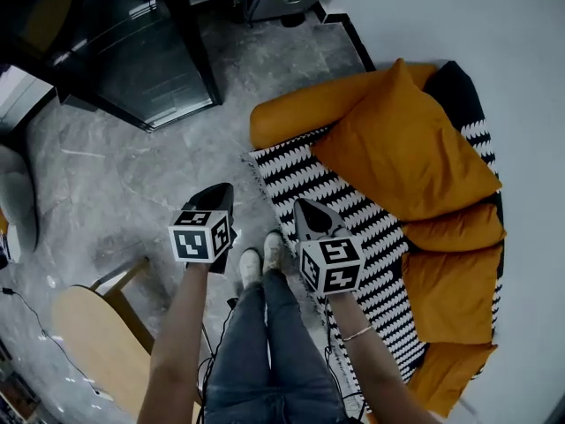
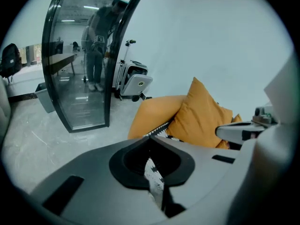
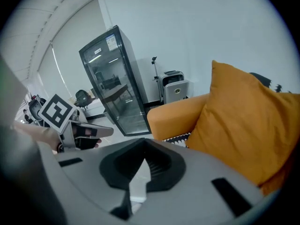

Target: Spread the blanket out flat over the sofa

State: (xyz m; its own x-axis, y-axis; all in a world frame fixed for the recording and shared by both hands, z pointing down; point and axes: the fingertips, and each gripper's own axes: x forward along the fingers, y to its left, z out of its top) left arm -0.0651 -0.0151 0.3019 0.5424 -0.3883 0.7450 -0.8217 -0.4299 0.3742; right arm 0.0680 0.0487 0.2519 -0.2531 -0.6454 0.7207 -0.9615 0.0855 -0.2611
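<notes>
A black-and-white zigzag blanket [image 1: 353, 219] lies along the seat of an orange sofa [image 1: 300, 113], partly under a big orange cushion [image 1: 406, 148]. My left gripper [image 1: 222, 191] hangs over the floor just left of the blanket's near edge. In the left gripper view its jaws are shut on a thin strip of the patterned blanket [image 2: 153, 179]. My right gripper [image 1: 302, 205] is over the blanket's front edge. Its jaws are shut on a pale fold of cloth [image 3: 138, 182], which looks like the blanket. How the cloth runs from the jaws to the sofa is hidden.
A tall glass-door cabinet [image 1: 141, 51] stands on the grey stone floor behind the left gripper. A wooden chair [image 1: 88, 325] is at the lower left. The person's shoes [image 1: 263, 261] are beside the sofa front. More orange cushions [image 1: 455, 281] fill the sofa's right end, against a white wall.
</notes>
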